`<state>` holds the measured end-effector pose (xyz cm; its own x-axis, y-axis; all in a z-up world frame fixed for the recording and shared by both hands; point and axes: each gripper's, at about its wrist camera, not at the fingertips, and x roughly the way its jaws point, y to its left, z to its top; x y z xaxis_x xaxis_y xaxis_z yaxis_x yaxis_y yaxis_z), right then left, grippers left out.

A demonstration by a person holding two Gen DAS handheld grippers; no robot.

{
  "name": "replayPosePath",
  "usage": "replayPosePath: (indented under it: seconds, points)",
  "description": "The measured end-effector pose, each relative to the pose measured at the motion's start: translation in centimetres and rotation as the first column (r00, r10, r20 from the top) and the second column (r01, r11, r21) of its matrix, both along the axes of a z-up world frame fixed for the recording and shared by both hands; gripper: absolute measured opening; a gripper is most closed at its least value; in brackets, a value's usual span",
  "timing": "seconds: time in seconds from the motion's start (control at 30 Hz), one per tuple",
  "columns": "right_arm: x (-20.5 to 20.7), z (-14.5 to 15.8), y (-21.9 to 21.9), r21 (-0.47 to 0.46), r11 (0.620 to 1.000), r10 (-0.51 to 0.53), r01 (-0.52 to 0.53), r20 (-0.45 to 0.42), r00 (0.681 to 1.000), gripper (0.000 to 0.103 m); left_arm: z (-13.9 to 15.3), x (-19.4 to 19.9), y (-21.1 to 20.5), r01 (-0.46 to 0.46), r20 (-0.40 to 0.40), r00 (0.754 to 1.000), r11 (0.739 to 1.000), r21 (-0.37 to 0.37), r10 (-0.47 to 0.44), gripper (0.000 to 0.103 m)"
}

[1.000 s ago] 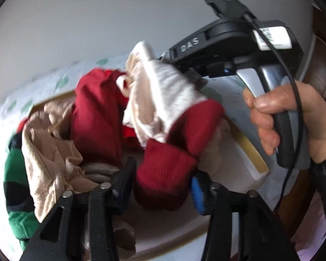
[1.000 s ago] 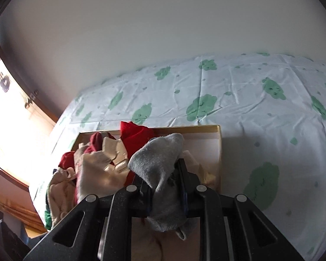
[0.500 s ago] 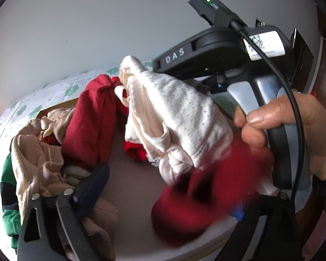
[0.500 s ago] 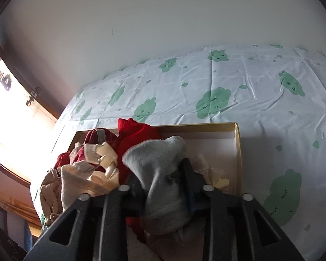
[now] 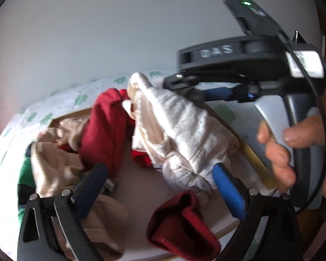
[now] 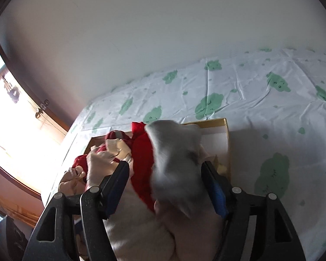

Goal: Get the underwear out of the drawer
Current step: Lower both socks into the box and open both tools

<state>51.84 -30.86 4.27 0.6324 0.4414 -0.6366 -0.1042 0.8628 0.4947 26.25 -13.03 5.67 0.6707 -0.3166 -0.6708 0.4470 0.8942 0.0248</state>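
Dropped from the left gripper [image 5: 160,187], a dark red knit piece [image 5: 182,224] now lies on the drawer [image 5: 256,163] floor; those jaws stand wide apart, holding nothing. Right gripper [image 6: 165,182] jaws have just been opening, the blurred grey garment [image 6: 176,163] loose between them. Beyond, a dotted cream underwear piece [image 5: 184,130] drapes over red and beige cloth, the cloud-print sheet [image 6: 260,100] behind.

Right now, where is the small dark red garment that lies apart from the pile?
In the left wrist view, the small dark red garment lies on the drawer's pale floor at lower centre, just below the white dotted underwear.
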Motion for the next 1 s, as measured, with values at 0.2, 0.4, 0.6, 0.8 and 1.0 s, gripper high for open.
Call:
replayPosePath:
  seconds: [0.2, 0.4, 0.6, 0.8, 1.0]
  points:
    - [-2.6, 0.7, -1.1, 0.072, 0.997, -0.037, 0.031, 0.074, 0.997, 0.071, 1.1, -0.4, 1.4, -0.046, 0.020, 0.999, 0.998, -0.041, 0.047, 0.099]
    - [-5.0, 0.9, -0.9, 0.059, 0.997, -0.057, 0.052, 0.099, 0.993, 0.071, 1.8, -0.8, 2.7, -0.096, 0.042, 0.994, 0.994, -0.052, 0.099, 0.099]
    - [-7.5, 1.3, -0.4, 0.041, 0.997, -0.063, 0.058, 0.137, 0.989, 0.071, 2.2, -0.9, 3.6, -0.121, 0.053, 0.991, 0.991, -0.056, 0.124, 0.099]
    - [-9.4, 1.1, 0.2, 0.020, 0.997, -0.079, 0.077, 0.154, 0.985, 0.071, 1.9, -1.0, 4.6, -0.158, 0.044, 0.986, 0.986, -0.051, 0.161, 0.100]
    - [-11.5, 1.1, 1.3, -0.003, 0.995, -0.092, 0.095, 0.191, 0.977, 0.071, 1.6, -1.5, 5.2, -0.184, 0.065, 0.980, 0.982, -0.031, 0.186, 0.102]
